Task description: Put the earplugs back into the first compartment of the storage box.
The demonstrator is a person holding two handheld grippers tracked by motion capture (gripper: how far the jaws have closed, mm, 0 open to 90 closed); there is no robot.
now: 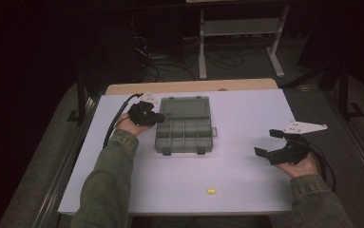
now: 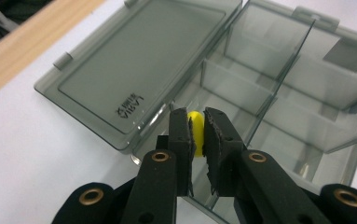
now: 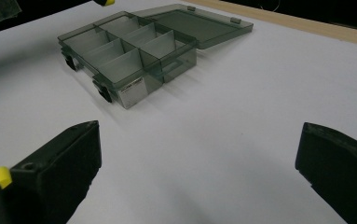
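A grey see-through compartment box (image 1: 184, 128) lies on the white table (image 1: 246, 171) with its lid (image 1: 185, 107) folded flat behind it. My left gripper (image 1: 158, 117) hovers at the box's far left corner. In the left gripper view it (image 2: 197, 116) is shut on a small yellow piece (image 2: 195, 131), held over the compartment next to the lid hinge (image 2: 157, 116). A second yellow piece (image 1: 211, 191) lies near the table's front edge. My right gripper (image 1: 268, 142) rests at the right with its jaws wide apart (image 3: 199, 158) and nothing between them, facing the box (image 3: 129, 56).
The box's dividers (image 2: 241, 88) form several empty compartments. A wooden strip (image 1: 191, 86) runs along the table's far edge. Beyond it stand a metal frame (image 1: 239, 38) and cables (image 1: 165, 66) on the dark floor. Bare white table lies between the box and the right gripper.
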